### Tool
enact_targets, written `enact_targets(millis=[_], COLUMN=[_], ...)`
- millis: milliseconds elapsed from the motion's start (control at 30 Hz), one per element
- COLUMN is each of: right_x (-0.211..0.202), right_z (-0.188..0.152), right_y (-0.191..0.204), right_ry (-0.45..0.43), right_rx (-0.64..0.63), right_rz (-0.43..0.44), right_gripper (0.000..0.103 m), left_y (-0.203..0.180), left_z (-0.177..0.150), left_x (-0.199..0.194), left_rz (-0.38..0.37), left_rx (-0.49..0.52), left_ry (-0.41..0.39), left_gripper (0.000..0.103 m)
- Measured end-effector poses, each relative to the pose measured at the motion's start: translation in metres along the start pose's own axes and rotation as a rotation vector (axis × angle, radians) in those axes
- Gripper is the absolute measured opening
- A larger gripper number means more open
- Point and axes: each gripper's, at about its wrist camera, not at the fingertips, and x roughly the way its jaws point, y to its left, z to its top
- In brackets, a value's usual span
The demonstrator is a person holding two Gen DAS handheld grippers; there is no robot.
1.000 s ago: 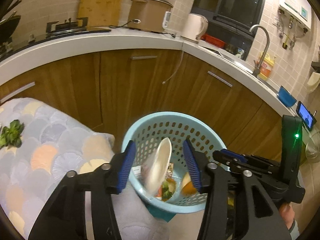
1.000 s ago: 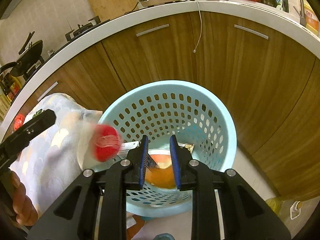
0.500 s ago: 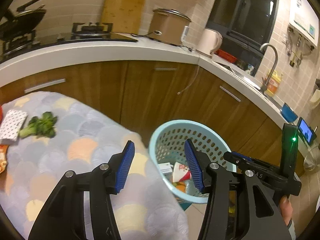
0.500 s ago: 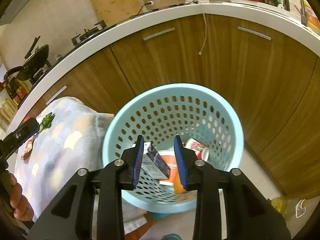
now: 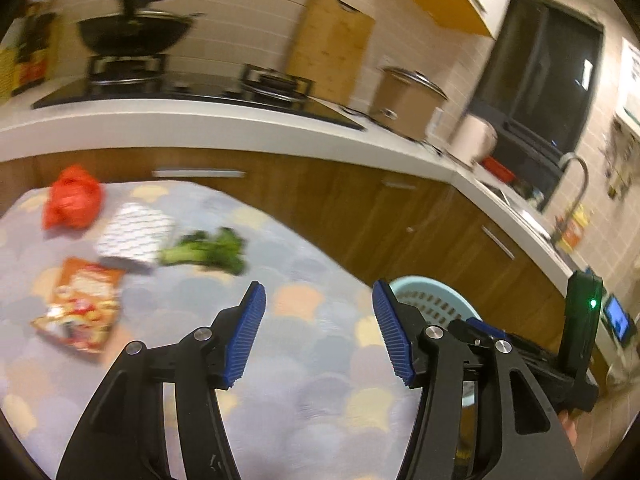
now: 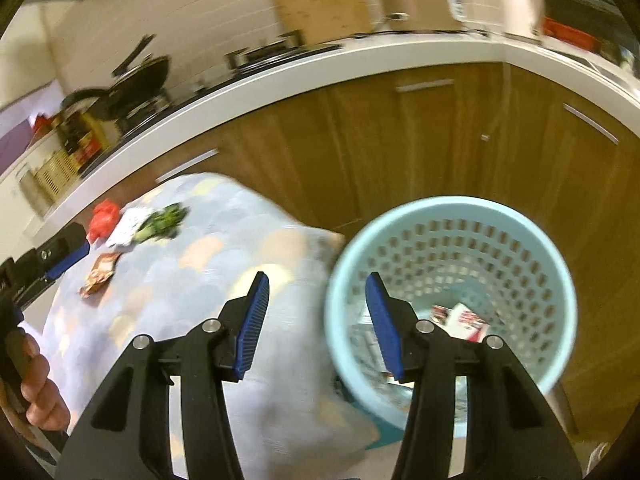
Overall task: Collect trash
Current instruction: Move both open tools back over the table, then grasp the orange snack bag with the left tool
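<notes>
A light blue perforated basket (image 6: 480, 216) stands on the floor beside the table, with wrappers (image 6: 464, 316) lying inside; its rim (image 5: 424, 284) peeks out behind my left gripper. On the patterned tablecloth (image 5: 320, 360) lie a red crumpled bag (image 5: 72, 200), a white patterned packet (image 5: 136, 236), a green vegetable (image 5: 208, 250) and an orange snack packet (image 5: 84, 304). My left gripper (image 5: 318, 332) hovers over the cloth, its jaws opening with nothing between them. My right gripper (image 6: 316, 322) hangs over the table edge and basket rim, jaws opening, empty.
A brown wooden cabinet run with a white counter (image 5: 200, 124) curves behind the table. On it stand a wok on a stove (image 5: 132, 36), a cutting board (image 5: 328, 40), a cooker (image 5: 408, 100) and a kettle (image 5: 476, 140). A sink tap (image 5: 576, 172) is at right.
Both grippers swung left from over the basket toward the table. The right jaws spread wide after dropping a box into the basket. The cup released by the left gripper now lies in the basket.
</notes>
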Motion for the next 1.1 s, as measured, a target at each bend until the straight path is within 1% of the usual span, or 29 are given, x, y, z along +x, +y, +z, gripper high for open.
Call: enact_targets(millis=[167,267,300,367,500,600,667,733,767,800,900,1000,1067,1100], right_x=[0.021,0.034,0.038,0.047,0.067,0.081,0.087,0.085,0.084,0.084,0.085,0.085,0.086,0.086], right_z=[0.004,0.002,0.001,-0.002,-0.014,-0.026,-0.03,-0.029,-0.029,-0.029,-0.027,-0.026,-0.026,-0.027], right_y=[0.052,0.082,0.091,0.107,0.138,0.151,0.157,0.158,0.157,0.154,0.147,0.146,0.147,0.148], right_ry=[0.027,0.046,0.052,0.066,0.103,0.128,0.147,0.13,0.13,0.135,0.14,0.14,0.143,0.142], right_rx=[-0.073,-0.114,-0.126,-0.149,-0.189,-0.214,-0.24,-0.247,-0.244,-0.233,-0.205,-0.198,-0.199,-0.201], right_rz=[0.054,0.081,0.088,0.103,0.135,0.146,0.109,0.118,0.118,0.119,0.12,0.116,0.114,0.113], right_gripper=[0.047,0.047,0.047,0.048,0.05,0.05,0.05,0.05,0.053,0.054,0.054,0.054,0.054,0.054], left_y=[0.048,0.071,0.082,0.098,0.128,0.147,0.158,0.163,0.165,0.167,0.175,0.18,0.179,0.179], left_z=[0.006,0.01,0.01,0.01,0.009,0.004,-0.002,-0.009,-0.013,-0.017,-0.022,-0.013,-0.005,0.0], left_x=[-0.034,-0.049,-0.057,-0.069,-0.088,-0.09,-0.085,-0.075,-0.071,-0.062,-0.042,-0.026,-0.017,-0.01], left_rz=[0.068,0.1,0.118,0.141,0.169,0.181,0.164,0.159,0.157,0.155,0.198,0.187,0.169,0.156], left_rx=[-0.063,-0.075,-0.082,-0.096,-0.107,-0.091,-0.08,-0.049,-0.034,-0.01,0.029,0.023,0.033,0.036], left_ry=[-0.051,-0.066,-0.073,-0.083,-0.091,-0.044,0.016,0.07,0.09,0.125,0.188,0.212,0.218,0.233], left_gripper=[0.057,0.058,0.059,0.065,0.066,0.068,0.07,0.07,0.07,0.07,0.069,0.069,0.07,0.07])
